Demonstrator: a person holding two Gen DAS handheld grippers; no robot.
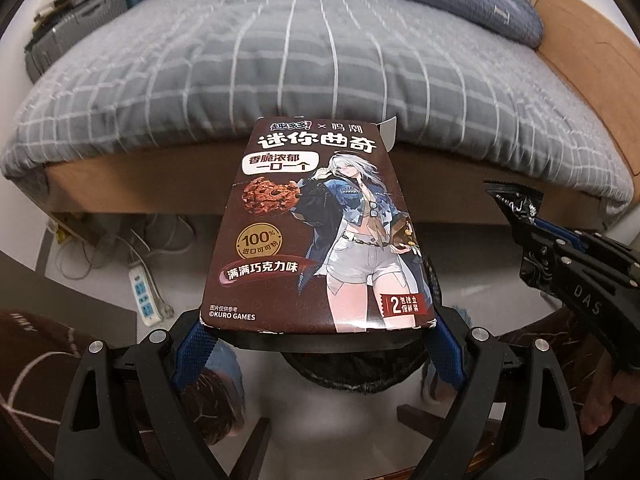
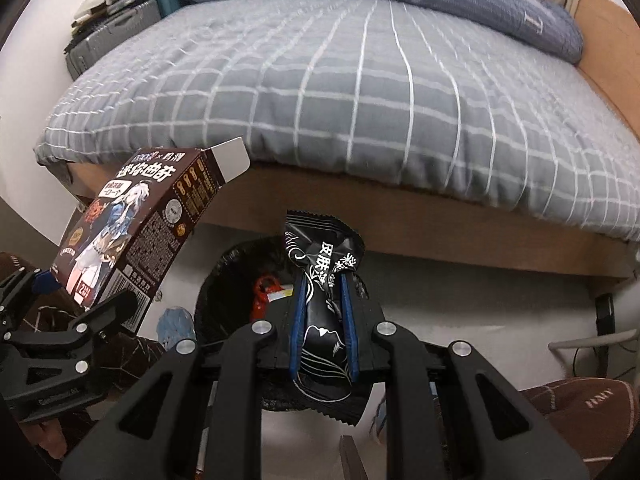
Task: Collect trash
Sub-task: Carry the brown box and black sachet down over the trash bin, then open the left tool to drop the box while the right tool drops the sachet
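While both grippers are angled down over a black-lined trash bin (image 2: 224,280), each is seen to carry an item. A brown cookie box (image 1: 320,232) is clamped across its width by the widely spread jaws of the left gripper (image 1: 320,344). A black wrapper (image 2: 324,304) is pinched between the nearly closed blue pads of the right gripper (image 2: 324,332). Beyond the bin, a bed (image 2: 360,100) with a grey checked cover is seen.
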